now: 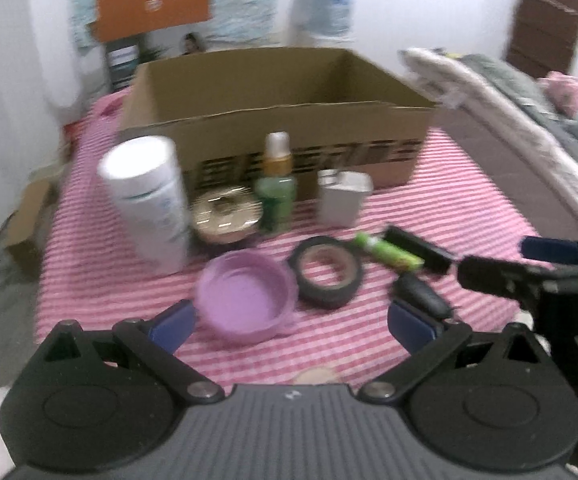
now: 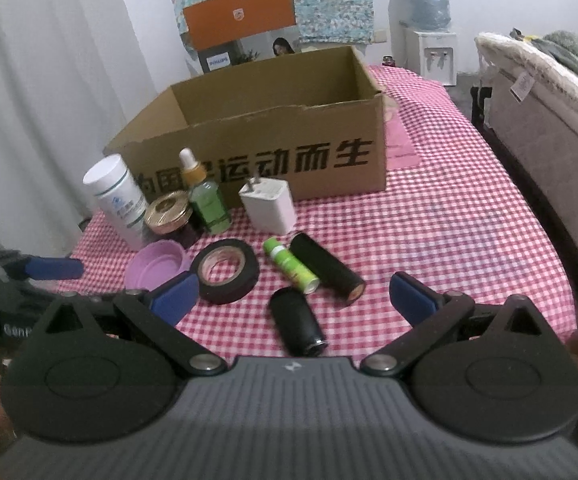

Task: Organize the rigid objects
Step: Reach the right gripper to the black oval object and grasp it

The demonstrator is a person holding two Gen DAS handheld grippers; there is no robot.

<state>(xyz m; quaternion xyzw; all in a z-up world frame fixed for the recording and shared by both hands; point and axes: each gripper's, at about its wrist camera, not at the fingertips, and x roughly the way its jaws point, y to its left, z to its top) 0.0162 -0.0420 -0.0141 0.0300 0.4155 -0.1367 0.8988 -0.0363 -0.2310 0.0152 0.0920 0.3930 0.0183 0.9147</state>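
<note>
Both the left gripper [image 1: 291, 322] and right gripper [image 2: 293, 298] gape wide, empty; the purple lid [image 1: 245, 300] and black cylinder [image 2: 298, 320] lie before the cardboard box [image 2: 257, 136].

Left hand-held gripper [image 1: 291, 322]: blue fingers [image 1: 172, 326] spread wide, nothing held between them. Right hand-held gripper [image 2: 293, 300]: fingers [image 2: 412, 298] likewise spread wide, nothing gripped. Both are held low and level, side by side; each one's finger is seen at the edge of the other's view.
</note>
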